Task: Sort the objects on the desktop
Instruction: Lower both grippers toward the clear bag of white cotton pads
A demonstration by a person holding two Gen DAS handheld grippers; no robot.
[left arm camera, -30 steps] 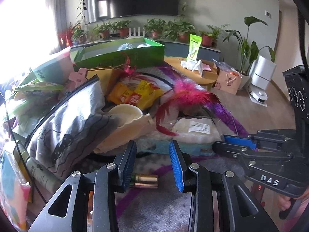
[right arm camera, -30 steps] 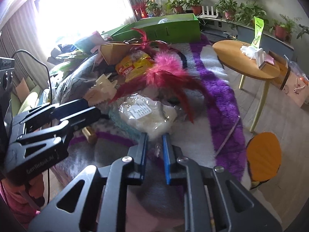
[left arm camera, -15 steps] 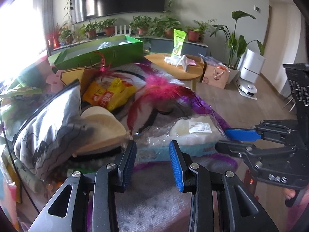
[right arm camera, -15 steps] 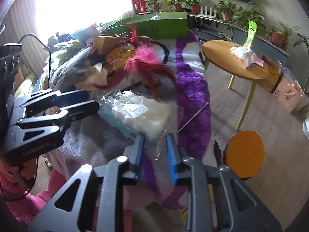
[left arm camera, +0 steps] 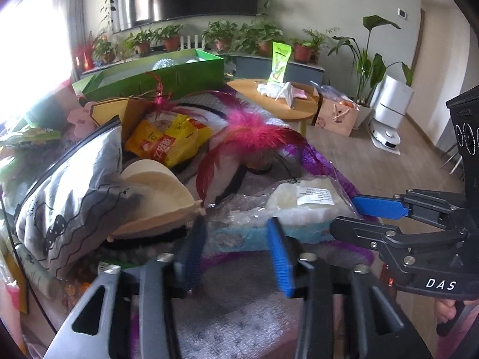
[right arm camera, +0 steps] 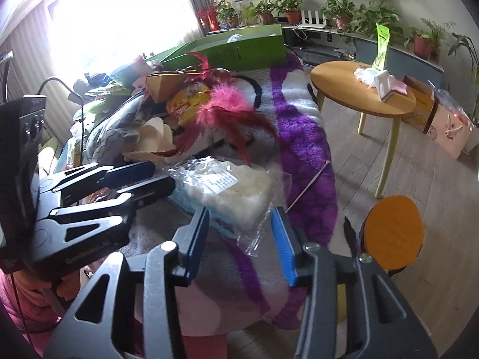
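Two views, both empty-handed. Left wrist: left gripper (left arm camera: 236,254) jaws spread, nothing held; bag (left arm camera: 302,200) just ahead on blanket (left arm camera: 239,299). Right wrist: right gripper (right arm camera: 241,239) jaws spread, bag (right arm camera: 227,188) just beyond (pile (right arm camera: 191,104) unsorted; sorting barely begun).

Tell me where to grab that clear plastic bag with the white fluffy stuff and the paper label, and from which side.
Take the plastic bag by its loose crinkled flap, which sticks out flat at the near edge. The open right gripper already straddles that flap, so come in low from the near side, probably pinching film rather than the bulky white filling.
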